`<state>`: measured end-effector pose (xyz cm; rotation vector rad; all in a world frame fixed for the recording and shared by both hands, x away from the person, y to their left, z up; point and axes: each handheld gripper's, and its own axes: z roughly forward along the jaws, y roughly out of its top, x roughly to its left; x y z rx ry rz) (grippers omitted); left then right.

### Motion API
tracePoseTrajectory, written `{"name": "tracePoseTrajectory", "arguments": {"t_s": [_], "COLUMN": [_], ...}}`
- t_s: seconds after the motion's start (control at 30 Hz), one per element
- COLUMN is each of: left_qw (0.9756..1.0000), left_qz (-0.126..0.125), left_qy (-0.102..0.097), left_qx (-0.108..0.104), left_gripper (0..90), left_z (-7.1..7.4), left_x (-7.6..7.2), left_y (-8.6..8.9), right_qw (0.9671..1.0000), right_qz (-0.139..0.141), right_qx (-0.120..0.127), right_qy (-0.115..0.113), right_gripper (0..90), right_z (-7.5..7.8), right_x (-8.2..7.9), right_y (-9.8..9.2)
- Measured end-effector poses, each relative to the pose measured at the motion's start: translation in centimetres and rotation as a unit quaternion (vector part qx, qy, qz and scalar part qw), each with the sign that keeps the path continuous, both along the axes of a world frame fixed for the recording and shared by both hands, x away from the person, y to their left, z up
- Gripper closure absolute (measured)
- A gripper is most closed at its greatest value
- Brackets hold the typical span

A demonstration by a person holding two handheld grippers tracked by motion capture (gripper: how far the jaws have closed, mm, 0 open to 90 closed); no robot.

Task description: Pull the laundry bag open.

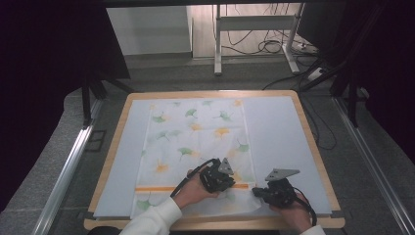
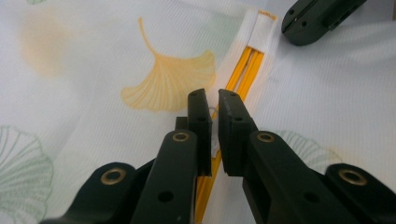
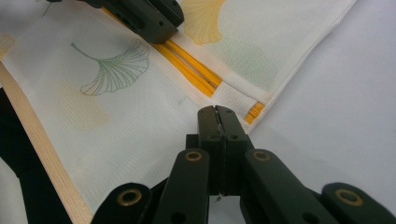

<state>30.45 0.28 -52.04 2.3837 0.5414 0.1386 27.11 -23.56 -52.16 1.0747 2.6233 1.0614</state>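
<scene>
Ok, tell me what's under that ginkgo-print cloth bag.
The ginkgo-print cloth bag lies flat on a pale mat covering the wooden table. The mat shows on both sides; what lies directly beneath or inside the bag is hidden by the fabric. The left gripper pinches something small and white at the orange zipper.

One worktop (image 1: 313,147), wood-edged; one pale mat (image 1: 279,132) covering it; one white cloth bag (image 1: 195,142) printed with ginkgo leaves, lying flat on the mat; one yellow zip band (image 1: 161,188) across the bag's near end, seen as two parallel yellow lines in the left gripper view; two grippers, the left gripper (image 1: 217,177) and the right gripper (image 1: 276,192); two jaws on each; two hands; one grey three-cornered plate atop each gripper, two altogether.
</scene>
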Motion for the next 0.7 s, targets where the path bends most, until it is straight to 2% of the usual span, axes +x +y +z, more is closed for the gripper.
{"name": "tracePoseTrajectory", "arguments": {"t_s": [0.27,0.6,0.7], "left_qw": [1.0000,0.9999,0.9998], "left_qz": [0.006,0.012,0.013], "left_qy": [0.006,0.009,0.014], "left_qx": [-0.006,-0.001,-0.007], "left_gripper": [84.9,84.9,84.9], "left_z": [-0.1,-0.1,-0.2], "left_x": [0.0,-0.3,-0.3], "left_y": [1.3,1.9,2.0], "right_qw": [1.0000,1.0000,1.0000], "right_qz": [-0.001,0.000,0.001], "right_qx": [0.001,0.001,0.002], "right_qy": [0.001,0.002,0.003], "right_gripper": [89.7,89.7,89.7], "right_z": [0.0,0.0,0.0], "right_x": [0.0,0.0,0.1], "right_y": [0.0,0.0,0.0]}}
